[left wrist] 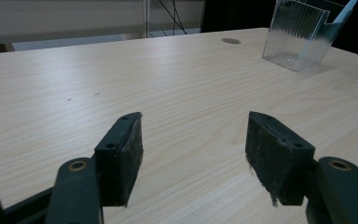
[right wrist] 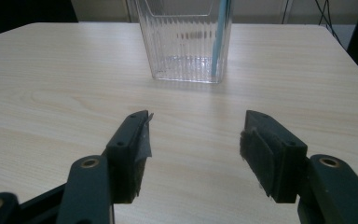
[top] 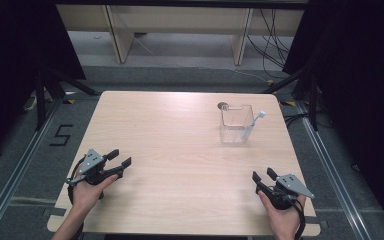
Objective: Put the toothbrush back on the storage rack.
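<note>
Toothbrush (top: 254,125) leans in the clear holder (top: 235,123), well ahead of the released, empty right gripper (top: 263,176).

You've got a pale wood table (top: 180,150) under you, grain running across it, with a small round dark hole (top: 223,105) near its far edge. To your left on the grey floor (top: 15,165) there's a black "5" (top: 61,135) marked out beside a metal rail (top: 10,187). Past the table's far side, light wooden furniture legs (top: 117,35) stand on the floor, and black cables (top: 272,45) hang down at the far right. Dark tripod legs (top: 47,87) stand off the far-left corner.
</note>
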A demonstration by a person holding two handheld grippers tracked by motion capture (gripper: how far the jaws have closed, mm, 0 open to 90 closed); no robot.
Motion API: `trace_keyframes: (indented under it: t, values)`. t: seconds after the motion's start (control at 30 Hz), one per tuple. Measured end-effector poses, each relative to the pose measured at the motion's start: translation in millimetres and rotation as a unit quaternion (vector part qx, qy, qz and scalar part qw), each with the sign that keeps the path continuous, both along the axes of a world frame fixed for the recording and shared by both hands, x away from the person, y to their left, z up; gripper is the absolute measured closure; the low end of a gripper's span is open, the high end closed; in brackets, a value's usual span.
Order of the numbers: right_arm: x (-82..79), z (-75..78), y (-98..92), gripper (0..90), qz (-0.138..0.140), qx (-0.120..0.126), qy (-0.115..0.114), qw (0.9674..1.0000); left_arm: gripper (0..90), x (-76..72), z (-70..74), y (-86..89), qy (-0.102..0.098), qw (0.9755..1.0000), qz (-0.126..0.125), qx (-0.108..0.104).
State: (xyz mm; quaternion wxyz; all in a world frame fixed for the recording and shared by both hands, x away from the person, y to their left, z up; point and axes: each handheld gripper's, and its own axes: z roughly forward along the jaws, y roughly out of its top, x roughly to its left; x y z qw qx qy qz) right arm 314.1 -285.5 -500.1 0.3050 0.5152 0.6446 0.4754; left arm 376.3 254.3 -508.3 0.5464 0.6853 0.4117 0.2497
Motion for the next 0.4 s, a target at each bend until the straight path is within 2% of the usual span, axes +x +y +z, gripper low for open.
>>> trace_keyframes:
  t: [0.07,0.1,0.13,0.17,0.23,0.27,0.3,0.33,0.37,0.4]
  values:
    - [-2.1,-2.4,0.1,42.1,-0.003,0.005,-0.005,1.0,36.1,-0.2,-0.1,0.6,0.0,1.0,0.001,0.0]
    - [-3.0,-3.0,-0.3,42.1,0.001,0.005,-0.001,1.0,36.1,-0.2,-0.2,0.8,0.0,1.0,0.001,0.0]
    - [-4.9,-3.3,0.9,42.1,-0.005,0.014,0.005,0.9999,36.1,-0.2,-0.4,1.0,0.0,1.0,0.001,0.0]
    - [-5.1,-3.6,-0.4,42.0,-0.006,0.002,-0.001,1.0,36.1,-0.2,-0.6,1.3,0.001,1.0,0.002,-0.001]
    - [-7.1,-4.8,1.1,41.9,-0.004,0.012,0.002,0.9999,36.1,0.3,-1.7,1.5,-0.002,1.0,0.0,-0.005]
    - [-7.0,-5.3,0.8,41.9,-0.001,0.01,-0.002,0.9999,36.1,-0.5,-1.1,1.9,0.002,1.0,0.003,0.0]
    - [-8.6,-4.5,0.4,41.8,-0.004,0.004,0.005,1.0,36.1,0.2,-1.8,1.6,-0.001,1.0,0.001,-0.005]
    - [-7.7,-5.1,-0.4,41.8,-0.005,-0.005,-0.007,0.9999,36.1,-0.4,-1.3,1.9,0.002,1.0,0.002,-0.001]
    - [-8.2,-4.7,-1.0,41.8,-0.001,-0.007,-0.006,1.0,36.1,-0.3,-1.4,2.1,0.003,1.0,0.002,-0.001]
    - [-8.8,-4.8,0.0,41.7,-0.003,0.002,-0.006,1.0,36.1,-0.2,-1.5,2.3,0.003,1.0,0.003,-0.001]
